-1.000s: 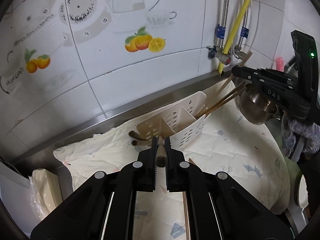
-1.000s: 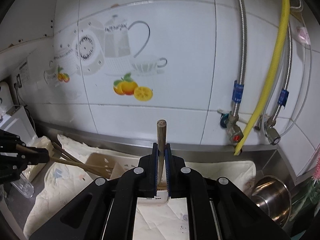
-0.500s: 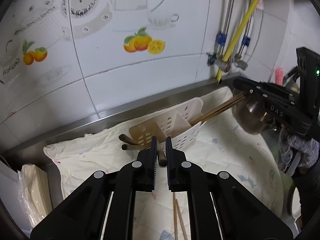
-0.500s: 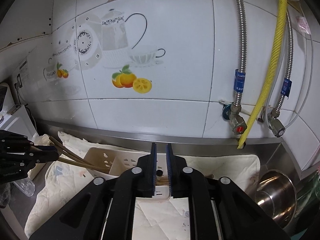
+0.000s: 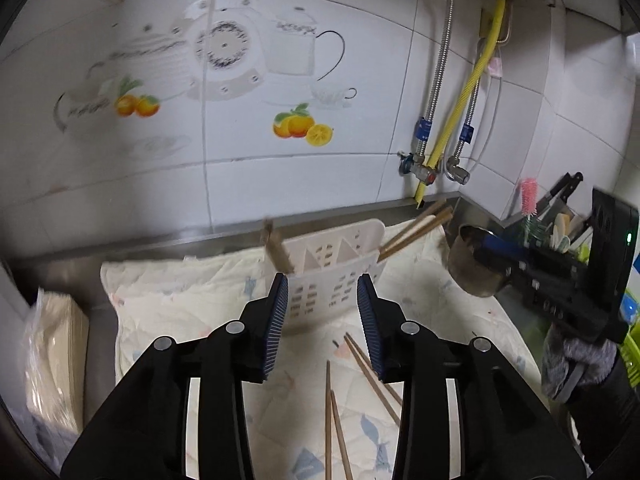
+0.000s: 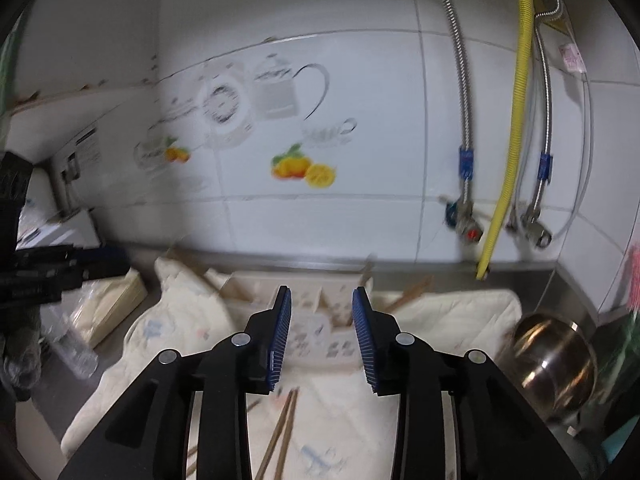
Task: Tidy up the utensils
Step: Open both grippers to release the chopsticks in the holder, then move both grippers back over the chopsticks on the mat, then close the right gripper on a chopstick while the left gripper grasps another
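Note:
A white perforated utensil caddy (image 5: 334, 266) lies on a pale quilted cloth (image 5: 180, 288) by the tiled wall. Wooden sticks (image 5: 276, 246) lean out of its left end and wooden chopsticks (image 5: 416, 230) out of its right end. My left gripper (image 5: 322, 318) is open and empty just in front of the caddy. Loose chopsticks (image 5: 352, 384) lie on the cloth below it. My right gripper (image 6: 322, 330) is open and empty in front of the caddy (image 6: 320, 320), with loose chopsticks (image 6: 282, 436) beneath. The right wrist view is blurred.
A steel pot (image 5: 474, 264) stands right of the cloth, also in the right wrist view (image 6: 554, 360). A rack with knives and a pink brush (image 5: 530, 200) is at far right. A stack of pale paper (image 5: 56, 340) sits left. Pipes and a yellow hose (image 6: 508, 120) hang on the wall.
Both grippers opened and let go of the wooden sticks they held, which now rest in the caddy. Both grippers pulled back from it.

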A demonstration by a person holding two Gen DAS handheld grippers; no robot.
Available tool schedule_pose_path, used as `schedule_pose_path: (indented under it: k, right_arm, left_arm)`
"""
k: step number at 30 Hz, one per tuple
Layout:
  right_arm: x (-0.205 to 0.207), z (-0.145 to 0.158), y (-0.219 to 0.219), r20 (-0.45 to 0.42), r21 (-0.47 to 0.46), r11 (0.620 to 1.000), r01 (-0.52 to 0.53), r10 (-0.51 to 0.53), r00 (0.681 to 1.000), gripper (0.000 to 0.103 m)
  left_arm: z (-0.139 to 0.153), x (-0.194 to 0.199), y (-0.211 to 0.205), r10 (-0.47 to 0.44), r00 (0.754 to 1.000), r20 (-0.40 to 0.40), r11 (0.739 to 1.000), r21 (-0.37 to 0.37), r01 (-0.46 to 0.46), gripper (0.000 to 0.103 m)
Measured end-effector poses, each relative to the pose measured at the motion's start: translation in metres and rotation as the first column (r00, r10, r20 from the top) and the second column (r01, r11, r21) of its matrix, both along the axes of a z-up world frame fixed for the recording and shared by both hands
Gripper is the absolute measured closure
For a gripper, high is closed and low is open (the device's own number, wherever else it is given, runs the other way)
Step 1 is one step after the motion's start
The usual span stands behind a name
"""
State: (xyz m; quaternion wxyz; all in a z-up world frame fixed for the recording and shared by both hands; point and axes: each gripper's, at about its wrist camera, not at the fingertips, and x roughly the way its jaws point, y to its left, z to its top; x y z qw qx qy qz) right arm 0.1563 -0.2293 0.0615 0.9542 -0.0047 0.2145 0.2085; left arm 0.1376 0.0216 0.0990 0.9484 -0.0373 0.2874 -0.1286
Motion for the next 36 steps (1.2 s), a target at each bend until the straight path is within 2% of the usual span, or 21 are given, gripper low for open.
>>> schedule_pose_path:
  k: [3, 6, 11, 18, 22, 25, 36]
  right_arm:
    - [-0.013, -0.016, 0.004, -0.02, -0.005, 1.0, -0.018, 0.018, 1.0, 0.072]
    - [-0.034, -0.05, 0.013, -0.065, -0.031, 0.999, -0.04, 0.038, 0.997, 0.072]
    - [-0.057, -0.105, 0.026, -0.138, -0.089, 0.995, -0.049, 0.037, 0.99, 0.072]
    - [-0.067, -0.168, 0.034, -0.274, -0.099, 0.993, -0.059, 0.03, 0.961, 0.078]
    - [-0.069, -0.186, 0.036, -0.312, -0.094, 0.994, -0.058, 0.026, 0.95, 0.081]
    - [-0.069, -0.193, 0.037, -0.324, -0.094, 0.994, -0.047, 0.014, 0.946, 0.083]
    - [-0.064, -0.203, 0.036, -0.362, -0.085, 0.996, -0.021, -0.011, 0.932, 0.087]
  left_arm:
    - [-0.02, -0.021, 0.005, 0.017, 1.0, -0.002, 1.0, -0.01, -0.017, 0.066]
    - [-0.042, -0.038, 0.009, 0.046, 0.999, -0.011, 0.999, 0.009, -0.046, 0.066]
    - [-0.085, -0.061, 0.018, 0.097, 0.993, -0.069, 0.995, 0.013, -0.097, 0.066]
    - [-0.137, -0.085, 0.029, 0.137, 0.978, -0.156, 0.989, -0.028, -0.143, 0.066]
    - [-0.155, -0.095, 0.035, 0.15, 0.97, -0.19, 0.985, -0.055, -0.163, 0.066]
    - [-0.163, -0.101, 0.035, 0.152, 0.967, -0.203, 0.985, -0.048, -0.165, 0.066]
    - [-0.181, -0.109, 0.028, 0.134, 0.961, -0.244, 0.988, -0.043, -0.149, 0.066]
